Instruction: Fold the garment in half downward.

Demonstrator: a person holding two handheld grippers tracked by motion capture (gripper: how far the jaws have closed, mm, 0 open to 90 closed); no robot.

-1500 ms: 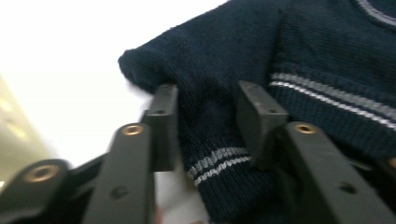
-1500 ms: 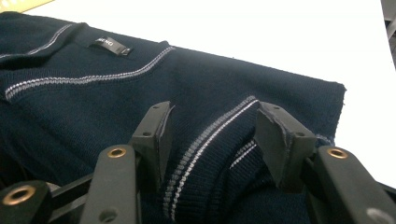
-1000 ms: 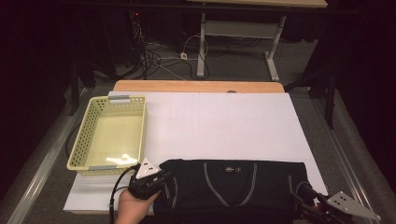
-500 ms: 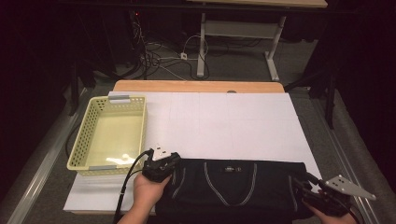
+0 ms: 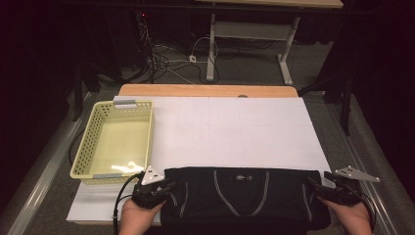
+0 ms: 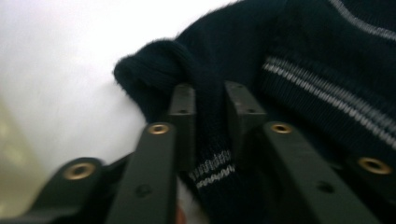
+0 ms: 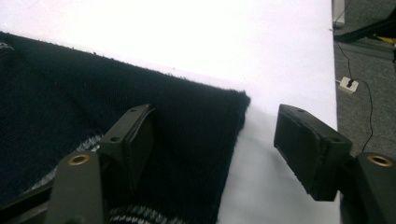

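Observation:
A dark navy sweater point(image 5: 240, 196) with thin pale stripes lies folded along the near edge of the white sheet point(image 5: 235, 132). My left gripper point(image 5: 166, 186) is at its left end. In the left gripper view a striped fold of the sweater point(image 6: 210, 140) runs between the pads point(image 6: 182, 116) and touches both; the left gripper point(image 6: 210, 100) has just been opening. My right gripper point(image 5: 313, 185) is at the sweater's right end. Its jaws have just been opening and stand wide around the sweater's edge point(image 7: 224, 140), so the right gripper point(image 7: 217, 116) presses on nothing.
A yellow perforated basket point(image 5: 88, 142) with nothing in it stands at the table's left, just beyond my left hand. The wooden table edge point(image 5: 205, 90) runs along the back. Cables point(image 5: 161, 58) and a desk frame point(image 5: 210, 49) sit on the floor beyond.
My left gripper has come back toward the near edge at the sweater's left end. The right gripper has shifted at the right end and its jaws have spread.

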